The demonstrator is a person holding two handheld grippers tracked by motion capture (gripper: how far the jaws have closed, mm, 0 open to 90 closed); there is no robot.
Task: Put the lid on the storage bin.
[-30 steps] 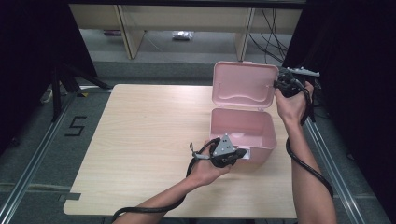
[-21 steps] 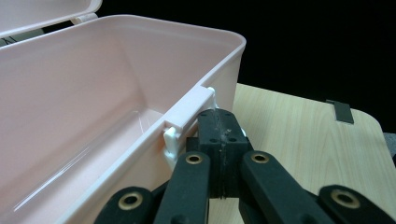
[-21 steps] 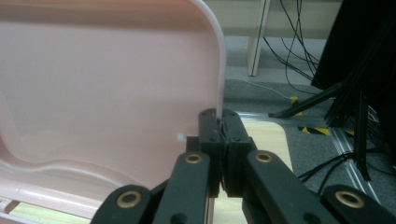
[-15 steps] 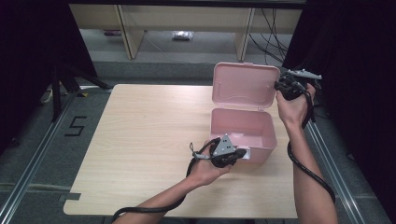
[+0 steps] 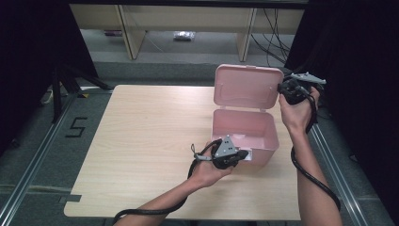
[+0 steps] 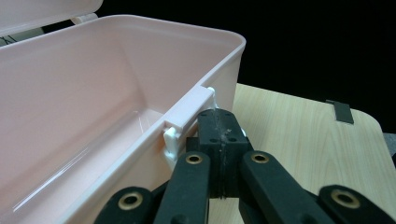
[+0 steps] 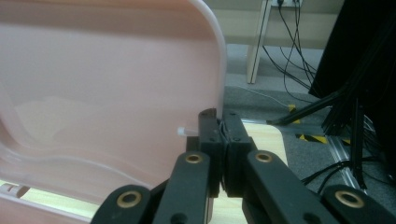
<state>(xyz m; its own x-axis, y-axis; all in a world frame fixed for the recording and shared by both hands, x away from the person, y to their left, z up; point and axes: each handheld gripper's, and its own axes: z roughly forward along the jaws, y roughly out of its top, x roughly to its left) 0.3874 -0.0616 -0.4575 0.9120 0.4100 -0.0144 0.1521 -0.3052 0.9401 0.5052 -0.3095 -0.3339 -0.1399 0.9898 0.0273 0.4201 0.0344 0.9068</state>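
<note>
Left gripper (image 5: 243,155) is pressed, jaws clenched on nothing, against the near front wall of the pink box (image 5: 263,141), which stands at the table's (image 5: 141,141) right side; right gripper (image 5: 282,87), likewise clenched, is held against the raised lid's (image 5: 247,87) right edge

Grey floor (image 5: 197,59), black curtains (image 5: 28,56), wooden shelving (image 5: 127,28)

a light wooden table (image 5: 141,141) stands on a grey floor (image 5: 33,150) marked with a black "5" (image 5: 76,127). behind it, pale shelf legs (image 5: 129,35) and black cables (image 5: 275,33).
</note>
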